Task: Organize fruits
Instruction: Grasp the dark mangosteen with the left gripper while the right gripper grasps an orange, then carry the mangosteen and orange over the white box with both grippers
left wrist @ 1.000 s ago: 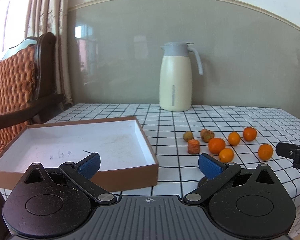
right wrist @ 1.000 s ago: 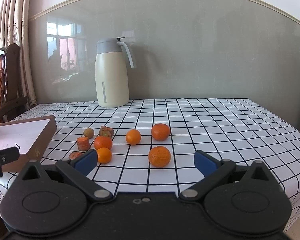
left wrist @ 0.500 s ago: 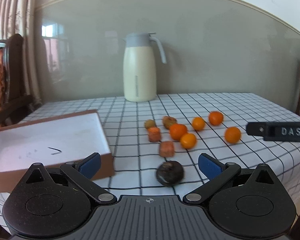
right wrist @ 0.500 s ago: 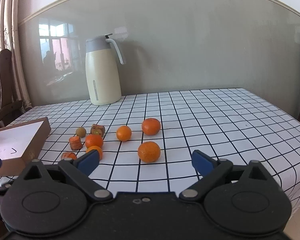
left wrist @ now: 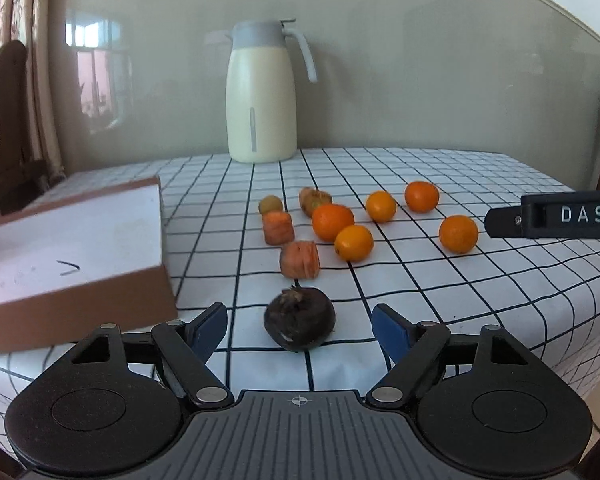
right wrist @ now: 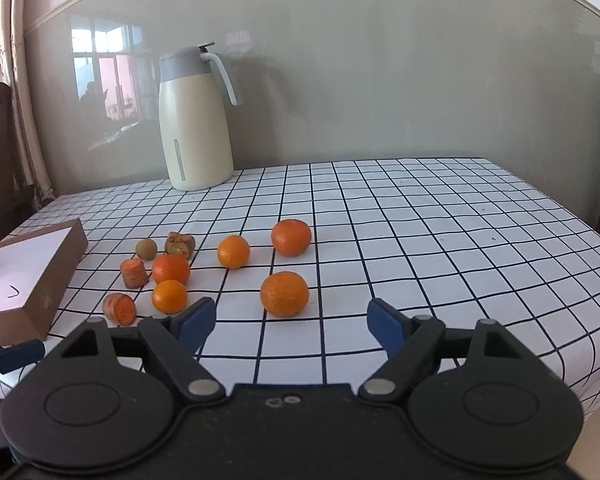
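Several oranges point(left wrist: 333, 222) lie on the checked tablecloth with two carrot chunks point(left wrist: 300, 259), a small brown fruit point(left wrist: 270, 204) and a dark round fruit point(left wrist: 299, 323). My left gripper point(left wrist: 300, 330) is open, with the dark fruit between its blue fingertips near the table's front edge. My right gripper point(right wrist: 290, 322) is open and empty, just in front of the nearest orange point(right wrist: 284, 294). The right gripper also shows in the left wrist view point(left wrist: 556, 216). An open brown box point(left wrist: 72, 240) with a white inside sits at the left.
A cream thermos jug point(left wrist: 261, 96) stands at the back of the table by the wall. A wooden chair point(left wrist: 4, 128) is at the far left. The table's front edge point(left wrist: 500, 360) is close to both grippers.
The left gripper has swung right from the box to the fruit and closed in around the dark fruit. The right gripper has moved a little closer to the nearest orange.
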`<act>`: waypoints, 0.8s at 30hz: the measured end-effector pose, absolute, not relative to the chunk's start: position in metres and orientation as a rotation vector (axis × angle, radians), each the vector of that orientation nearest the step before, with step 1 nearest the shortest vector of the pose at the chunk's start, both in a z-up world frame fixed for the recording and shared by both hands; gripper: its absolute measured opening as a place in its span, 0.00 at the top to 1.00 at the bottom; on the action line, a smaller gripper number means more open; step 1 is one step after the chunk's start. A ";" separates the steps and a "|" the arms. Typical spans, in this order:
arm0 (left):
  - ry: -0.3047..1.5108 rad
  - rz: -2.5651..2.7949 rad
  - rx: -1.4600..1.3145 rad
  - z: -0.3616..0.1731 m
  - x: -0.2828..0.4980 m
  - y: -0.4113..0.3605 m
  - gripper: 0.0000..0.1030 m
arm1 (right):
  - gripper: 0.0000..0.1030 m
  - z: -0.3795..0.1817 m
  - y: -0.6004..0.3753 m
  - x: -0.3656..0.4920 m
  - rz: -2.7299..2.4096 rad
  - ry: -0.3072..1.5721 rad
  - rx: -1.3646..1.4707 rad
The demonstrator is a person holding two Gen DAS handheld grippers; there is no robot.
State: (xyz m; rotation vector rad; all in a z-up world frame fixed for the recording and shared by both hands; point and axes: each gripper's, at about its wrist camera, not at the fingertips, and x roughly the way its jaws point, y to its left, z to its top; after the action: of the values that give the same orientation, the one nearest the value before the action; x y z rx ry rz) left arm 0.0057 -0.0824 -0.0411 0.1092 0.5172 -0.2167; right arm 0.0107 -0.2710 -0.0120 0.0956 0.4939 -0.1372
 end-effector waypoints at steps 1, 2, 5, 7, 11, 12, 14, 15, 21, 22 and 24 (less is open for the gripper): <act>0.517 -0.215 0.107 -0.042 0.007 -0.084 0.22 | 0.29 -0.012 -0.272 0.013 -0.137 0.498 0.095; 0.513 -0.215 0.108 -0.043 0.008 -0.085 0.23 | 0.31 -0.012 -0.273 0.015 -0.136 0.503 0.093; 0.531 -0.223 0.109 -0.048 0.013 -0.091 0.39 | 0.35 -0.013 -0.276 0.023 -0.134 0.522 0.085; 0.548 -0.219 0.105 -0.053 0.016 -0.092 0.42 | 0.35 -0.014 -0.278 0.028 -0.137 0.530 0.081; 0.541 -0.215 0.095 -0.055 0.019 -0.092 0.56 | 0.36 -0.015 -0.282 0.040 -0.140 0.541 0.084; 0.540 -0.218 0.087 -0.055 0.021 -0.091 0.58 | 0.40 -0.015 -0.281 0.045 -0.139 0.545 0.078; 0.541 -0.223 0.085 -0.055 0.023 -0.091 0.58 | 0.46 -0.018 -0.281 0.054 -0.131 0.556 0.070; 0.536 -0.223 0.090 -0.056 0.024 -0.091 0.59 | 0.48 -0.020 -0.280 0.058 -0.130 0.565 0.066; 0.532 -0.221 0.083 -0.056 0.029 -0.091 0.58 | 0.49 -0.029 -0.276 0.078 -0.130 0.590 0.045; 0.530 -0.221 0.085 -0.056 0.030 -0.091 0.58 | 0.53 -0.030 -0.276 0.080 -0.128 0.597 0.047; 0.528 -0.220 0.083 -0.056 0.031 -0.091 0.58 | 0.65 -0.033 -0.277 0.082 -0.120 0.609 0.057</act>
State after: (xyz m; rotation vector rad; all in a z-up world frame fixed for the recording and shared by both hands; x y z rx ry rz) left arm 0.0306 -0.0913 -0.0556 0.0832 0.5284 -0.2205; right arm 0.0817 -0.2774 -0.0329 0.0566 0.6087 -0.1198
